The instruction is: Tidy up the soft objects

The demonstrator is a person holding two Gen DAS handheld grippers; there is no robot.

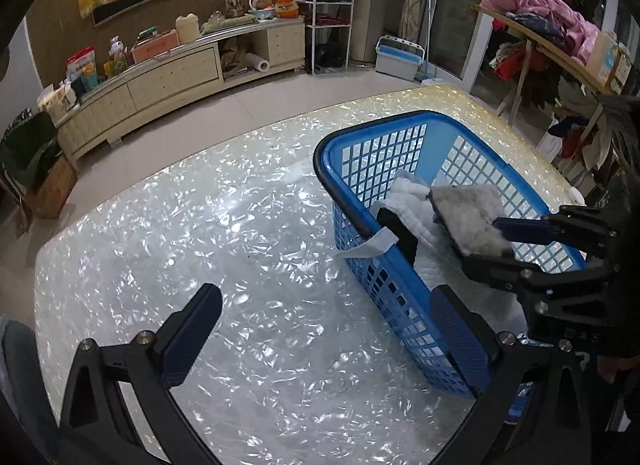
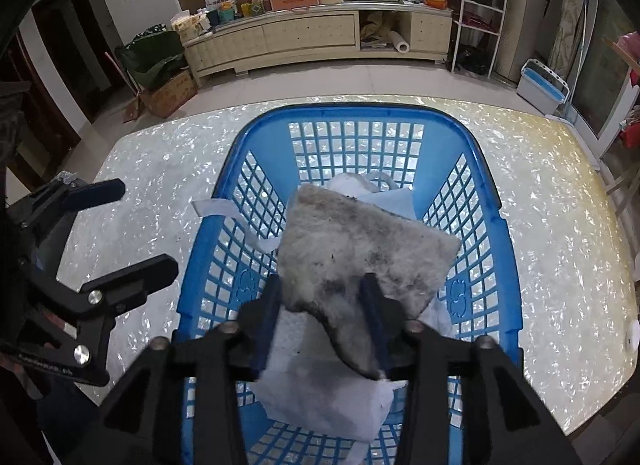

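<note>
At the far left of the right wrist view the left tool [image 2: 134,227] hangs over bare desk [image 2: 160,169], its jaws wide apart with nothing between them, just beside the left wall of the blue laundry basket [image 2: 224,225]. The basket stands on the pearly, shimmering desk and fills the middle of both views; its lattice walls rise around everything inside and stand between the left tool and the cloths. A white strip [image 2: 214,207], like a label or strap end, hangs out over the basket's left rim. Inside lies a white quilted cloth [image 2: 320,393] covering much of the basket floor, with a pale blue piece [image 2: 394,199] showing behind it. On top of these rests a grey fleecy pad [image 2: 360,241] with a dark edge, tilted, its near corner lying between the fingers of the right tool [image 2: 324,305]. Those jaws stand part-way apart; whether the blue pads press on the fleece I cannot tell. In the left wrist view the right tool [image 1: 486,241] reaches in over the basket's far rim from the right, at the pad's near edge. Beyond the desk, a long cream cabinet [image 1: 172,77] carries boxes and packets, a white wire rack [image 1: 332,17] stands right of it, then a blue-and-grey bin [image 1: 398,59], and a shelf of heaped clothes [image 1: 544,13] at the far right.
</note>
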